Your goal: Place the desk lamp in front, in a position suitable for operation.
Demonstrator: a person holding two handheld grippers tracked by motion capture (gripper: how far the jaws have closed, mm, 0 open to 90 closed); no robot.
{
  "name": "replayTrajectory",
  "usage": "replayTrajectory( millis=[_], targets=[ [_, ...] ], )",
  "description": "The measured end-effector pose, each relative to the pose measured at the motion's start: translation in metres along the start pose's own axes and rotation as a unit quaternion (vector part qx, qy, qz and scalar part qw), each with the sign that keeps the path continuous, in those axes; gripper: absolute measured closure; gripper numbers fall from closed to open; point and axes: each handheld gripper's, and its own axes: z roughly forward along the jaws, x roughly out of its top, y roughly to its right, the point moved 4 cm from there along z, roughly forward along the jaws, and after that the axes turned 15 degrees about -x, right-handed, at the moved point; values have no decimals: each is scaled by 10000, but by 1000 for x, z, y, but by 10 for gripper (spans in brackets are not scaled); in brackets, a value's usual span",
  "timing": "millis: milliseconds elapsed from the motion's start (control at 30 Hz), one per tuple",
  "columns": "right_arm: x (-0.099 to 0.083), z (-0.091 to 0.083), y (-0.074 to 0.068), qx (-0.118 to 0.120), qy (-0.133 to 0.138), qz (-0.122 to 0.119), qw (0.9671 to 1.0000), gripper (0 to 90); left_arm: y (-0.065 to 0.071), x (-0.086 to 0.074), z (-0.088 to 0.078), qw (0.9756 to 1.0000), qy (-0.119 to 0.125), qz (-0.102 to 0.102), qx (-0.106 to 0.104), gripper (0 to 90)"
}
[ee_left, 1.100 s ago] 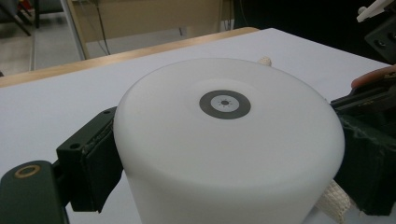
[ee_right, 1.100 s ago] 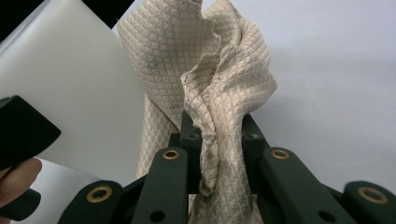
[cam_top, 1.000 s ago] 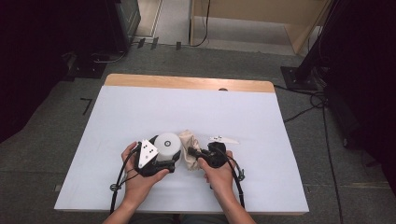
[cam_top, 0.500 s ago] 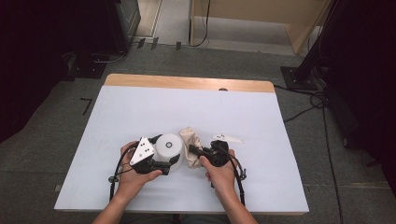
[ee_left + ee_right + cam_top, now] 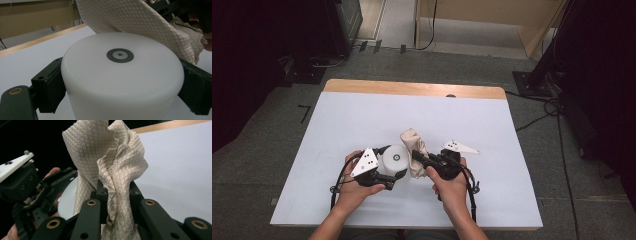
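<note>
waffle-weave beige cloth (image 5: 110, 157) sits bunched in our right gripper (image 5: 422, 161), jaws clamped tight on it. our left gripper (image 5: 394, 176) clasps the white cup (image 5: 120, 75) (upside down, base facing up) by its 2 sides, low over the white counter (image 5: 362, 115), cloth draping against it.

Honestly no readable text, brand or number anywhere here. Closest thing to a sign is the small grey-and-black ring mark (image 5: 120, 55) in the middle of the flat end of the white plastic cylinder (image 5: 122, 82), no lettering on it.
</note>
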Motion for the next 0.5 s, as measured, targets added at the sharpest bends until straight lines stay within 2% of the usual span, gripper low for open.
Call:
replayTrajectory(
  millis=[100,200,367,500],
  targets=[
    [-3,3,0,-83,-17,3,10000,783,-1,-1,0,10000,24,11,-20,89],
    [-11,11,7,-160,-158,51,9997,784,0,-1,1,10000,29,18,3,89],
    [-29,28,19,-329,-514,189,9980,785,0,-1,2,10000,41,10,26,89],
    [-44,40,27,-503,-832,263,9949,785,1,-1,2,10000,17,3,76,89]
  ],
)
